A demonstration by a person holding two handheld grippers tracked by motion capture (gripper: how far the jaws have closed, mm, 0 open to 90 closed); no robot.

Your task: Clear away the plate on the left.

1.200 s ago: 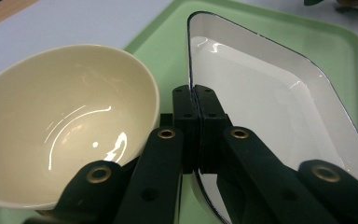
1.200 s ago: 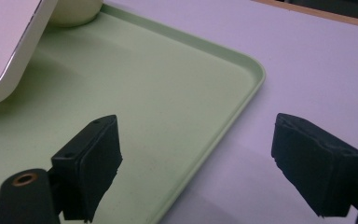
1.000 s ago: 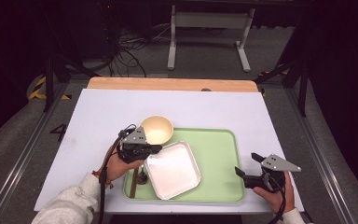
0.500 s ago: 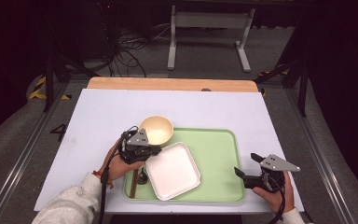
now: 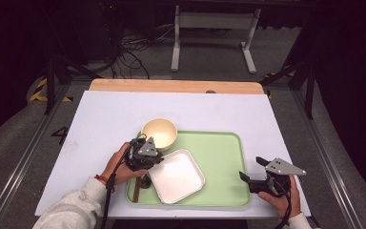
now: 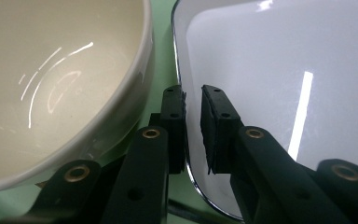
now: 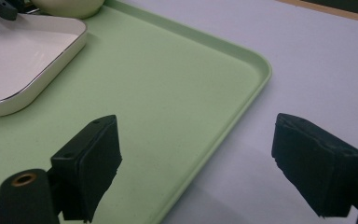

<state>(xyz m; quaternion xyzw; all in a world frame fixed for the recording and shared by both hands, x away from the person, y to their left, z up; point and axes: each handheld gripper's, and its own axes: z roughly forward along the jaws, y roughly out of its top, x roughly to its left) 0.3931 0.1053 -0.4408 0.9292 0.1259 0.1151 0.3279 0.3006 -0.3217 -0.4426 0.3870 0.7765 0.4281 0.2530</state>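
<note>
White plate (image 6: 279,93) rim between left gripper (image 6: 193,107) jaws, just parting.

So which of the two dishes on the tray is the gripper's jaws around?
The white square plate: the left gripper straddles its rim, jaws just opening. The round cream bowl sits beside.

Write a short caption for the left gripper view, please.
Left gripper, jaws just opening, straddles the white plate's rim beside the cream bowl.
</note>
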